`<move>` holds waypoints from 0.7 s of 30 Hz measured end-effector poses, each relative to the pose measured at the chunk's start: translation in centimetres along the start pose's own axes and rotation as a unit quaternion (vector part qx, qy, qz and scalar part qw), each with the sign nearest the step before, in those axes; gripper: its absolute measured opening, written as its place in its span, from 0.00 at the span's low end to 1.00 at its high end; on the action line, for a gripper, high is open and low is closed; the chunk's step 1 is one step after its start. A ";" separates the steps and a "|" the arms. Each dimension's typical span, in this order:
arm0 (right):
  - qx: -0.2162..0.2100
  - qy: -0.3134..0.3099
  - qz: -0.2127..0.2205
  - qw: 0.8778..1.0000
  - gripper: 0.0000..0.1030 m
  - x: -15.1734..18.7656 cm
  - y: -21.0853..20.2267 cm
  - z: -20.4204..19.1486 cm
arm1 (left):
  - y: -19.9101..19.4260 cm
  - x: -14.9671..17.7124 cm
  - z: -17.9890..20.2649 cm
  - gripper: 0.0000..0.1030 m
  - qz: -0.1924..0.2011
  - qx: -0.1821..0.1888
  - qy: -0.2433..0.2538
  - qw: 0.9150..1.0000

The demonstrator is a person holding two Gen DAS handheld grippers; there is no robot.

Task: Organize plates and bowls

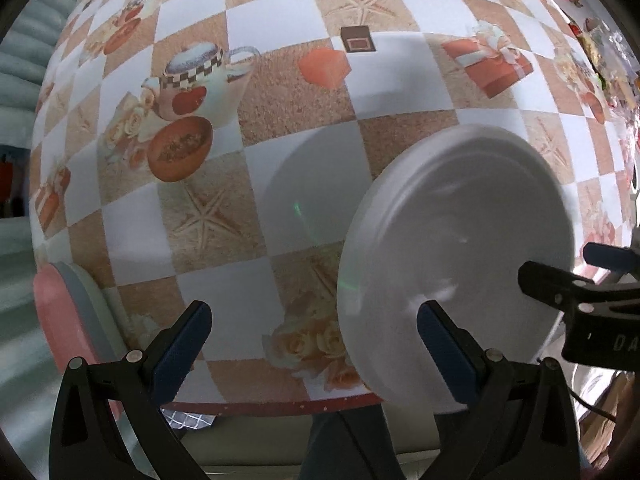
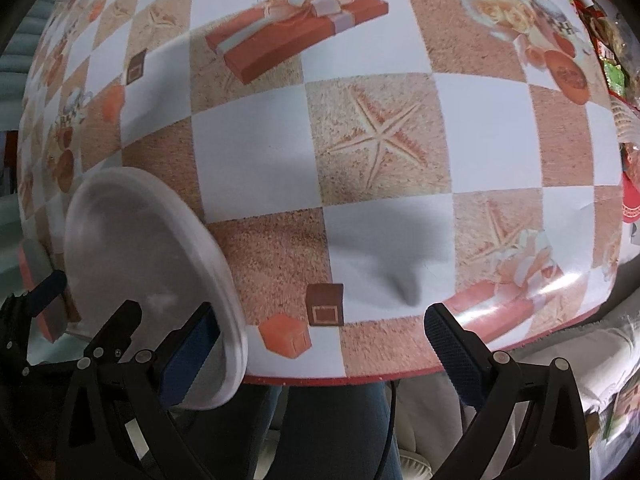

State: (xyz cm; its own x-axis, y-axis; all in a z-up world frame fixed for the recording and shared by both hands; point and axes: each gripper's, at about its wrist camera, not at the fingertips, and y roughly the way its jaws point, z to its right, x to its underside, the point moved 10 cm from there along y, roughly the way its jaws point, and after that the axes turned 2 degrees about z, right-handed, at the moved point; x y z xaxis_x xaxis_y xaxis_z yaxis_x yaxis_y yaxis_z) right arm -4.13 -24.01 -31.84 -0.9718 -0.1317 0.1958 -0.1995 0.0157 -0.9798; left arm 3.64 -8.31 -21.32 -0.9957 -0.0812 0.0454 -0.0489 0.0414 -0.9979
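A white plate hangs tilted above the table's front edge, casting a round shadow on the cloth. My left gripper is wide open, with its right finger in front of the plate's lower rim. In the right wrist view the same plate sits at the lower left. My right gripper is wide open, with its left finger over the plate's edge. The right gripper's fingers also show at the plate's right rim in the left view. What holds the plate I cannot tell.
The table has a checked cloth with printed starfish, gift boxes and teapots. A stack of pink and grey dishes stands at the front left corner. Packets and clutter lie at the far right edge.
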 end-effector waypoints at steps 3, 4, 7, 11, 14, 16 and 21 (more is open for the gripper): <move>0.003 -0.003 -0.001 1.000 0.99 -0.4 0.7 -0.3 | 0.9 -0.2 -0.2 1.00 0.000 0.005 -0.010 1.000; 0.005 -0.004 -0.002 1.000 0.99 -0.6 0.9 -0.4 | 1.3 -0.3 -0.3 1.00 0.000 0.005 -0.012 1.000; 0.006 -0.004 -0.002 1.000 0.99 -1.2 1.1 -0.7 | 2.2 -0.5 -0.3 1.00 0.001 0.015 -0.019 1.000; 0.014 -0.014 -0.005 1.000 0.99 -1.8 1.2 -1.3 | 2.8 -0.6 -0.3 1.00 0.008 0.020 -0.016 1.000; 0.007 -0.016 -0.010 1.000 1.00 -2.3 1.3 -1.8 | 3.4 -0.3 -0.7 1.00 0.004 0.044 -0.025 0.999; 0.008 -0.011 -0.013 1.000 1.00 -2.7 1.3 -2.1 | 3.8 -0.2 -0.8 1.00 0.003 0.059 -0.031 0.998; 0.007 -0.012 -0.015 1.000 1.00 -3.1 1.4 -2.0 | 4.5 0.3 -1.5 1.00 0.003 0.058 -0.033 0.998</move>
State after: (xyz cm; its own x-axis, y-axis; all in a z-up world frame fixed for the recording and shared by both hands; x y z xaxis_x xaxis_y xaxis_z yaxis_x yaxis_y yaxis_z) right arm -1.68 -21.57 -33.74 -0.9620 -0.1564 0.2237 -0.2261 -0.0029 -0.9741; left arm 2.96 -6.64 -25.69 -0.9883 -0.1476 0.0395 -0.0290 -0.0725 -0.9969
